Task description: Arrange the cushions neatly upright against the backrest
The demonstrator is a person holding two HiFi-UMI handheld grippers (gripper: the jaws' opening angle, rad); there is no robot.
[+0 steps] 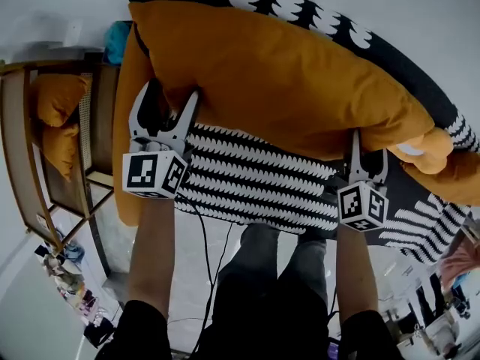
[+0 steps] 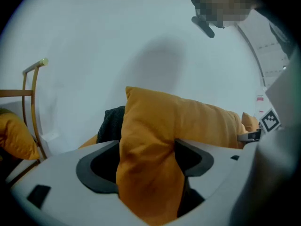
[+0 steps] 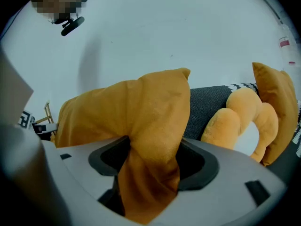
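Note:
A large orange cushion [image 1: 277,73] lies lengthwise over a black-and-white patterned sofa [image 1: 255,178], its top along the dark backrest [image 1: 300,10]. My left gripper [image 1: 166,96] holds the cushion's lower left edge. In the left gripper view the fabric [image 2: 155,140] bunches between the jaws of the left gripper [image 2: 146,168] and touches both. My right gripper [image 1: 367,147] is at the lower right edge. There the orange cloth [image 3: 150,121] is pinched into a fold inside the right gripper [image 3: 153,166].
A rounded orange pillow [image 1: 427,152] and a flat orange cushion [image 3: 277,107] sit at the sofa's right end. A wooden-framed chair [image 1: 19,148] with orange cushions [image 1: 56,100] stands at the left. The person's legs [image 1: 262,276] stand close to the sofa front. Behind is a white wall.

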